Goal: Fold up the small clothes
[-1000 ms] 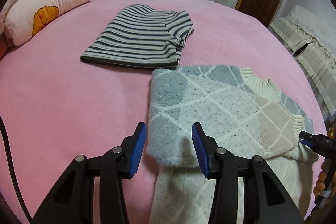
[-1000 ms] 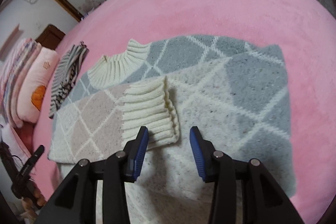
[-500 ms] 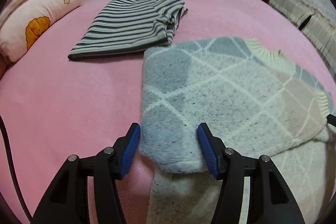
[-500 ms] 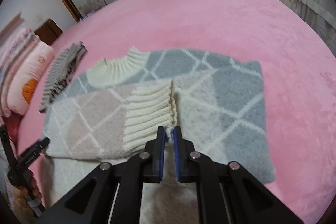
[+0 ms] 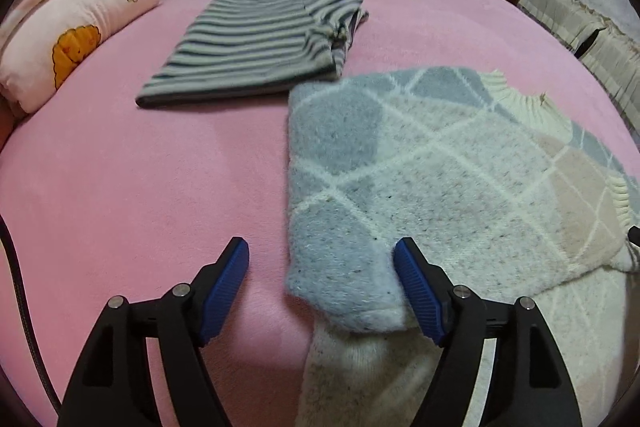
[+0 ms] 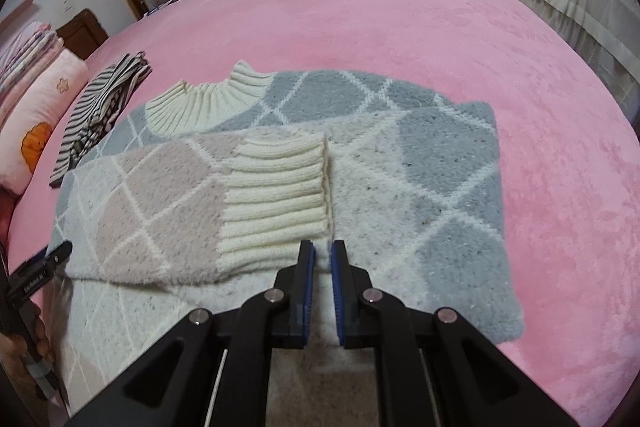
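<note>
A thick, soft sweater (image 6: 400,167) lies partly folded on the pink bed (image 6: 400,27). The right gripper (image 6: 322,259) is pinched together by the ribbed cuff (image 6: 276,203), holding nothing visible; the left gripper (image 5: 320,263), jaws opening, straddles a folded corner. Limp knit likely sags; best gripped at doubled edges.

Bare pink bedspread (image 5: 120,187) lies open left of sweater (image 5: 440,167); striped garment (image 5: 260,43) beyond.

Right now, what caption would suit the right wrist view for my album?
Shut right tongs beside the ribbed cream cuff of a grey diamond-patterned knitted sweater on a pink bed.
</note>
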